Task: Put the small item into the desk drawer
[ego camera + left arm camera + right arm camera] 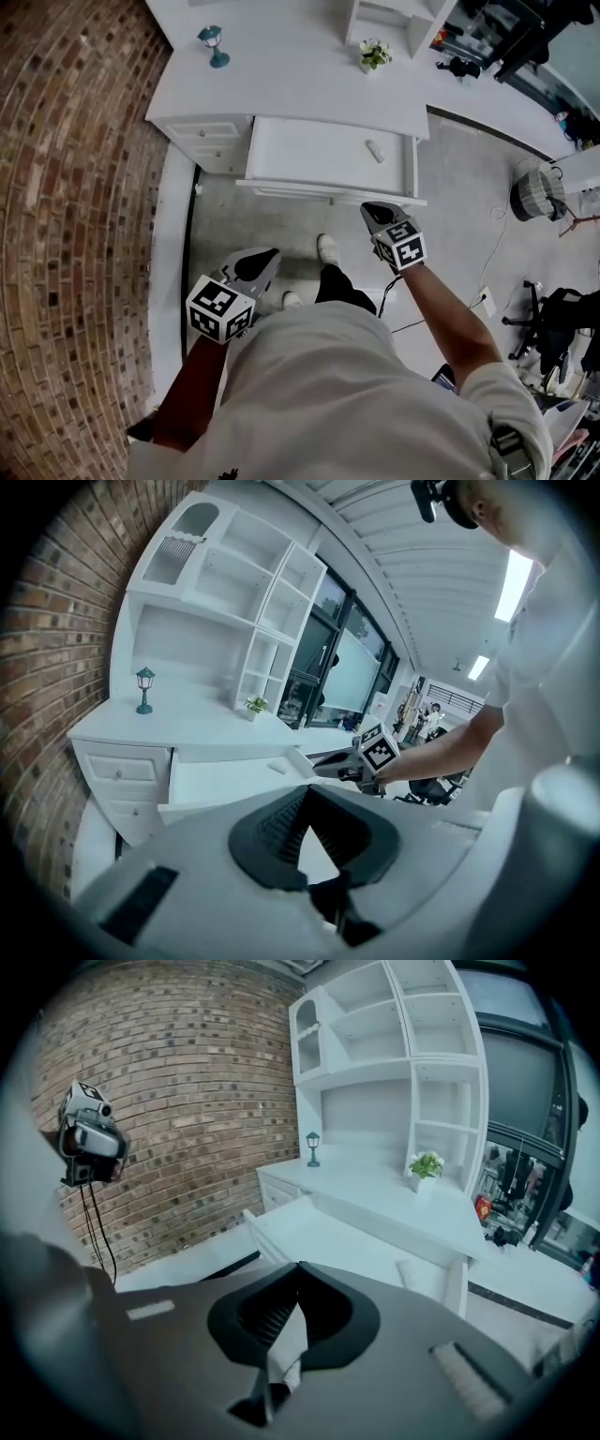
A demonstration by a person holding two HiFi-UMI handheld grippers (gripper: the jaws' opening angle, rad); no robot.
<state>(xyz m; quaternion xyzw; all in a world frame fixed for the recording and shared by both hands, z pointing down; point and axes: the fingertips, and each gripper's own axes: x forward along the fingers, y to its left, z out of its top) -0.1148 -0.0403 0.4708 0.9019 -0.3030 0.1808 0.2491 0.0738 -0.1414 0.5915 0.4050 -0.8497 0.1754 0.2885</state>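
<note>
Scene: a white wooden desk (309,84) is set against a red brick wall (66,187); a teal lantern figurine (214,45) stands at the far left of the top and a small potted green plant (375,54) at the far right.
Drawer: the open white desk drawer (300,150) is pulled out toward the near side, over the grey floor (281,220).
Task item: the small white stubby item (375,151) lies flat on the drawer floor, in the right half, apart from both grippers.
Left gripper: the left gripper (307,787) is seen with its jaw tips pressed together and nothing between them; it is held low at the near left, well short of the drawer front.
Right gripper: the right gripper (298,1263) is closed tip to tip and empty; it is held just on the near side of the drawer's front edge, toward the right.
Step in hand: placing is judged done, since the item is already inside and no jaw is on it. The hands are judged to be clear of the drawer.
Next move: if closing is wanted, the front panel would need to be pushed straight toward the far side. A closed gripper near the panel's middle would keep the drawer from skewing.
Risk: the item may be rolled by a hard push.
</note>
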